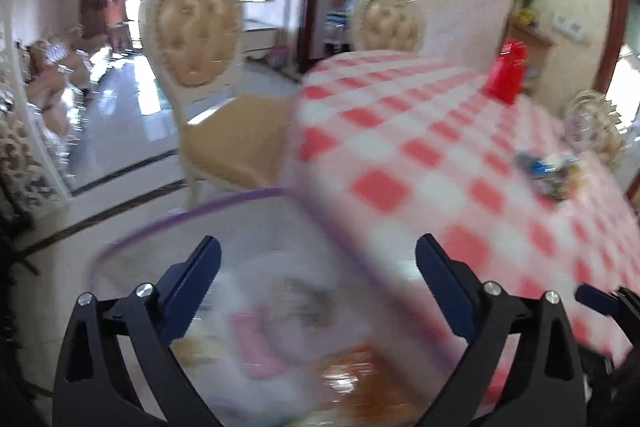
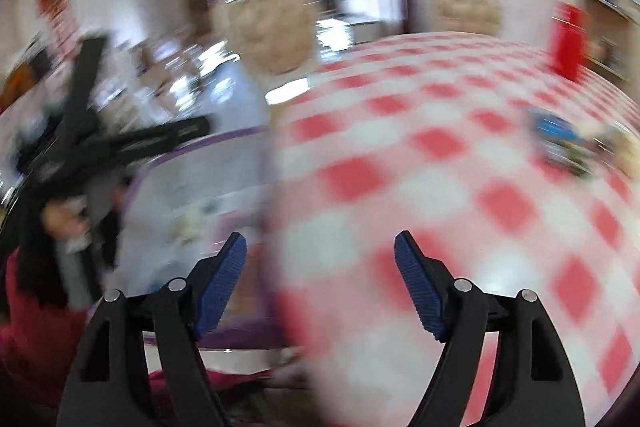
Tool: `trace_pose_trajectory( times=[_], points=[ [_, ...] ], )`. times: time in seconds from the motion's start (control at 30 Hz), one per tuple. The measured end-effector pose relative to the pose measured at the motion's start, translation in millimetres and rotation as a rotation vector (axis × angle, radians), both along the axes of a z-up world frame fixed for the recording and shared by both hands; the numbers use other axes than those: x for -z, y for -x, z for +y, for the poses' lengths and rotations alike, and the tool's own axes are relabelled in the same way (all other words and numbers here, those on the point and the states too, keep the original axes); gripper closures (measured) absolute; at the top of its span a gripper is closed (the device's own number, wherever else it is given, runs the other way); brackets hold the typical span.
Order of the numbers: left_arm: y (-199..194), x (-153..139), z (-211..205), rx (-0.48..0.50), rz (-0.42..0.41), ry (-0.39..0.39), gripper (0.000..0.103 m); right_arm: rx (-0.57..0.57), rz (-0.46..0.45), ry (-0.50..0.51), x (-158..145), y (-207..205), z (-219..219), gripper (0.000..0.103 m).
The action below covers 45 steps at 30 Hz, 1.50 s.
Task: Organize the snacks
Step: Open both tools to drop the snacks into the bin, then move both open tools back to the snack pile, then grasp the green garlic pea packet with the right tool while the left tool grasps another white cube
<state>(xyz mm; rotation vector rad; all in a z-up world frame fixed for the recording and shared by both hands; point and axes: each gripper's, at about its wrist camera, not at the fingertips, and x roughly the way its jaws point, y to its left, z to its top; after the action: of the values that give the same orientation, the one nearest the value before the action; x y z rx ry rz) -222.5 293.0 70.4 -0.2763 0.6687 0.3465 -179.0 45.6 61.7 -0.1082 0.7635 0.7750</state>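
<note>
My left gripper [image 1: 320, 267] is open wide over a clear bin with a purple rim [image 1: 192, 215], and nothing is between its fingers. Blurred snack packets [image 1: 264, 339], pink and orange, lie inside the bin. A small pile of snacks [image 1: 548, 171] sits far right on the red-and-white checked tablecloth [image 1: 420, 131]. My right gripper [image 2: 320, 259] is open and empty above the table's near edge, with the bin [image 2: 192, 187] to its left. In the right wrist view the left gripper [image 2: 100, 147] shows at the far left, held by a hand [image 2: 64, 219]. The snack pile [image 2: 568, 143] lies at right.
A red box [image 1: 506, 71] stands near the table's far edge. Two ornate cream chairs [image 1: 196, 75] [image 1: 386, 19] stand around the table, one beside the bin. Shiny tiled floor [image 1: 120, 131] stretches to the left. Both views are motion-blurred.
</note>
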Motion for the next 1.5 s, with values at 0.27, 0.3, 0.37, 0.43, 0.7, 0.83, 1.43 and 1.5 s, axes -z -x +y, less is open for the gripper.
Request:
trace_pose_trajectory(
  times=[0.27, 0.3, 0.37, 0.43, 0.7, 0.83, 1.43, 1.5],
  points=[
    [-95.5, 7.6, -155.1, 0.332, 0.035, 0.064, 0.002, 0.398, 0.014, -0.03, 11.9, -73.2, -142.6, 0.017],
    [-113.6, 12.3, -173.1, 0.36, 0.062, 0.074, 0.002, 0.425, 0.025, -0.04, 13.5, -79.5, -155.3, 0.017],
    [-146.6, 20.9, -201.7, 0.379, 0.092, 0.102, 0.002, 0.491, 0.049, -0.052, 19.1, -101.2, -186.1, 0.016],
    [-174.5, 27.6, -222.2, 0.377, 0.092, 0.115, 0.002, 0.542, 0.059, -0.042, 23.6, -115.1, -207.2, 0.016],
    [-237.6, 39.7, -230.4, 0.245, 0.015, 0.152, 0.002, 0.577, 0.122, -0.068, 38.0, -174.3, -225.9, 0.016],
    [-227.2, 43.1, -180.8, 0.093, -0.085, 0.324, 0.002, 0.499, 0.129, -0.048, 38.2, -210.1, -178.7, 0.016],
    [-227.3, 40.6, -180.5, 0.093, -0.091, 0.265, 0.002, 0.431, 0.077, 0.152, 42.2, -250.3, -120.7, 0.06],
    [-229.4, 39.4, -188.5, 0.124, -0.079, 0.234, 0.002, 0.439, 0.041, 0.143, 34.5, -232.3, -144.9, 0.061]
  ],
)
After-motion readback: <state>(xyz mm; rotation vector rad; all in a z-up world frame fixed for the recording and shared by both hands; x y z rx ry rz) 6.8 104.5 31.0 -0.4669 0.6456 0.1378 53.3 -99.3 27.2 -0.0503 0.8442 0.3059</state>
